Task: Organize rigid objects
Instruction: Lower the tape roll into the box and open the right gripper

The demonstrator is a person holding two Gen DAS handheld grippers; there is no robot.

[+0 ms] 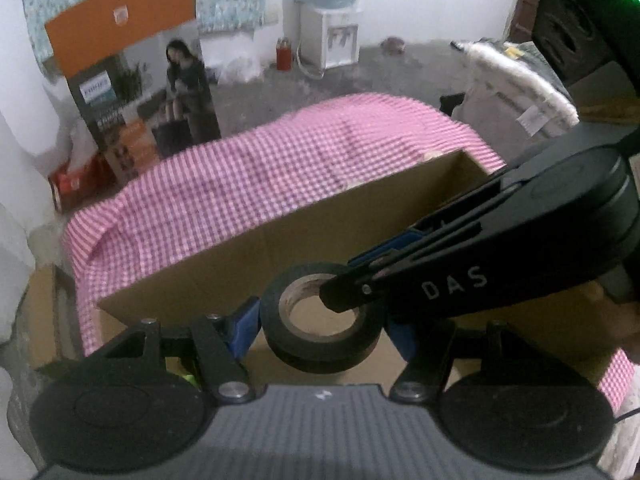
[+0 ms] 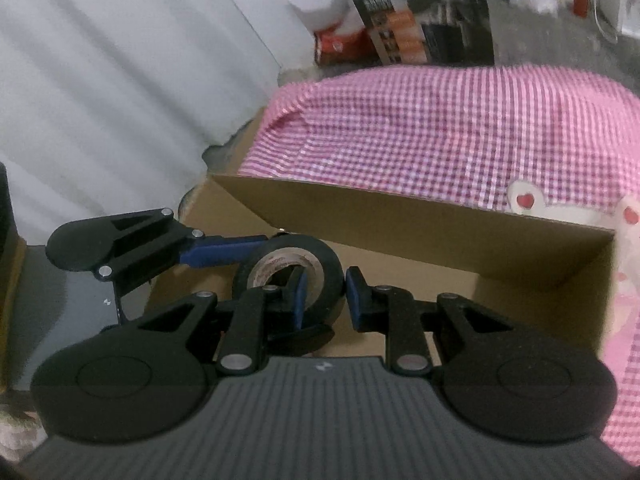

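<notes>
A black tape roll (image 1: 320,320) hangs above the open cardboard box (image 1: 280,248). In the left wrist view my left gripper (image 1: 320,326) has its blue pads (image 1: 246,326) against the roll's two outer sides. My right gripper (image 2: 324,300) straddles the roll's wall (image 2: 324,272): one blue finger (image 2: 298,296) is inside the core hole, the other finger (image 2: 356,300) outside with a small gap. The right gripper's arm (image 1: 460,260) crosses the left wrist view from the right. The left gripper's finger (image 2: 224,252) shows in the right wrist view beside the roll.
The box (image 2: 420,236) sits on a pink checked cloth (image 2: 440,132) over a table. A white paper piece with red hearts (image 2: 524,200) lies by the box's far corner. A printed carton (image 1: 140,92), a water dispenser (image 1: 328,20) and a white curtain (image 2: 120,80) stand around.
</notes>
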